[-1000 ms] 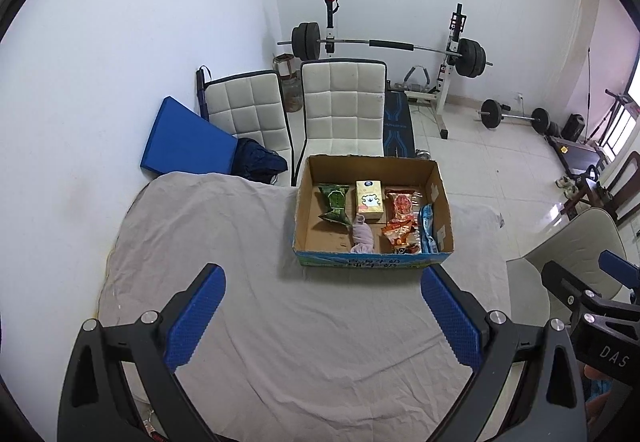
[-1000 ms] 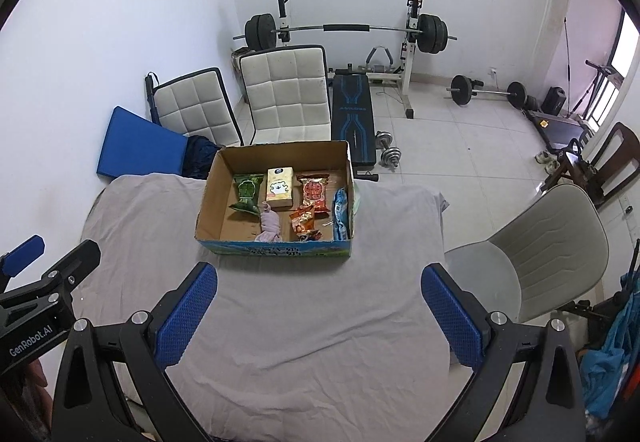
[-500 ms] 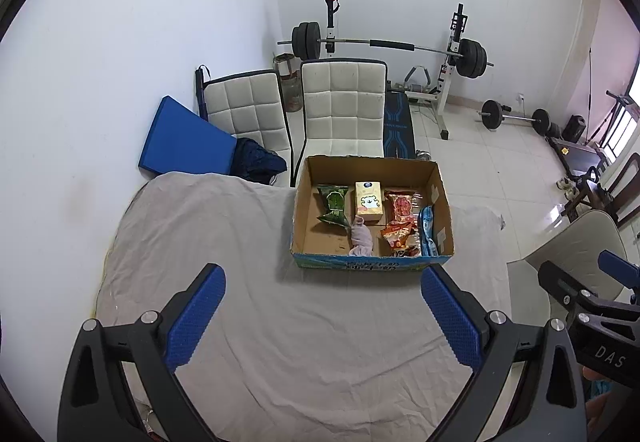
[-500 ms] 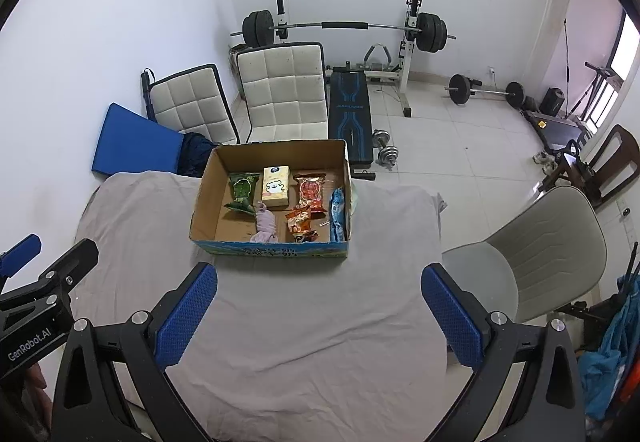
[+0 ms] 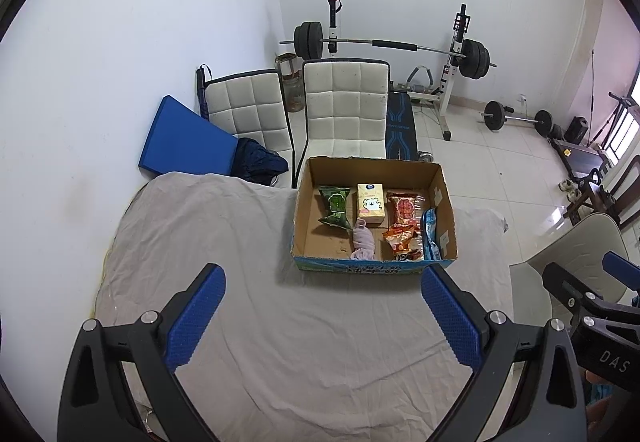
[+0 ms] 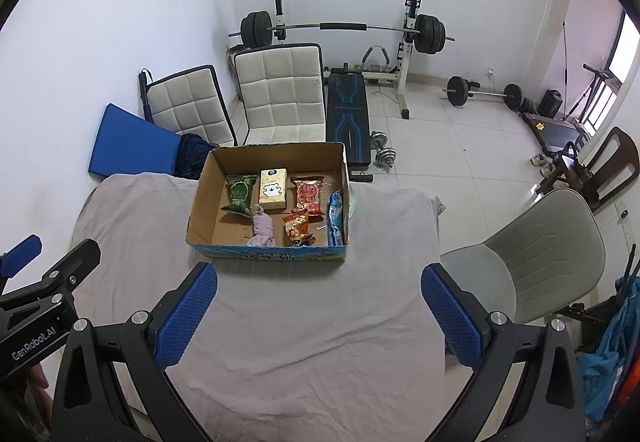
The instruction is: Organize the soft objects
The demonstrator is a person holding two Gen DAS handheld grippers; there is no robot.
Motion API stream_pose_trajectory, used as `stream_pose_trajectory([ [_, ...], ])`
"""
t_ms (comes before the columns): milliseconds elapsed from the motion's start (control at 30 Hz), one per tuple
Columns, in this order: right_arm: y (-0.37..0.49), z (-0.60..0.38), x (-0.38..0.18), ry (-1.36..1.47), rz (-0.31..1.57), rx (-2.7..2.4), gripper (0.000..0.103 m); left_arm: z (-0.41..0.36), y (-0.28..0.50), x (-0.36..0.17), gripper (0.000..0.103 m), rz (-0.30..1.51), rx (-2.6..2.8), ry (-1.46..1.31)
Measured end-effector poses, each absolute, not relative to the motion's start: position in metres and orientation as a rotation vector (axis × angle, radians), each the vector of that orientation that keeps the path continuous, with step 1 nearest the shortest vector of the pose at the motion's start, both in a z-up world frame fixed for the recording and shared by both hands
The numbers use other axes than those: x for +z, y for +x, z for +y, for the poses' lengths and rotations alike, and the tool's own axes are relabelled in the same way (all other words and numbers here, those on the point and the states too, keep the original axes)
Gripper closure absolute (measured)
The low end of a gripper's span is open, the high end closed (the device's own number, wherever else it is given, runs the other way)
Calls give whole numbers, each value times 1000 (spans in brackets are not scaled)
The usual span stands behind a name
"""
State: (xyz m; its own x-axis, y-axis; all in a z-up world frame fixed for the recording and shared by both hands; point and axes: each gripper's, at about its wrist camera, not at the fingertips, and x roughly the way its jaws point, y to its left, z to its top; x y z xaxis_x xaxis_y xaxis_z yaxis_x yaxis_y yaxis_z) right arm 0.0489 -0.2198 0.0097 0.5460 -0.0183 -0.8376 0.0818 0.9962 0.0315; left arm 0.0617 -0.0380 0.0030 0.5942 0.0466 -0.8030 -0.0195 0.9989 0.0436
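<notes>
Compared with a second earlier, the cardboard box [image 6: 268,202] sat slightly more left in your right view. Both grippers, left gripper [image 5: 322,316] and right gripper [image 6: 320,312], were spread wide and held nothing. The pink cloth [image 6: 262,228] lay inside the box among snack packets; grabbing it could drag a packet along. Readable: "GenRobot.AI", "DAS".
</notes>
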Motion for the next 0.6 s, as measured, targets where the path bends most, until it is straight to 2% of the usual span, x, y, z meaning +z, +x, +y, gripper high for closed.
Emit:
stream_pose_trajectory([
  [600, 51, -221, 8, 72, 991, -71, 0, -39, 63, 3, 3, 933, 43, 35],
])
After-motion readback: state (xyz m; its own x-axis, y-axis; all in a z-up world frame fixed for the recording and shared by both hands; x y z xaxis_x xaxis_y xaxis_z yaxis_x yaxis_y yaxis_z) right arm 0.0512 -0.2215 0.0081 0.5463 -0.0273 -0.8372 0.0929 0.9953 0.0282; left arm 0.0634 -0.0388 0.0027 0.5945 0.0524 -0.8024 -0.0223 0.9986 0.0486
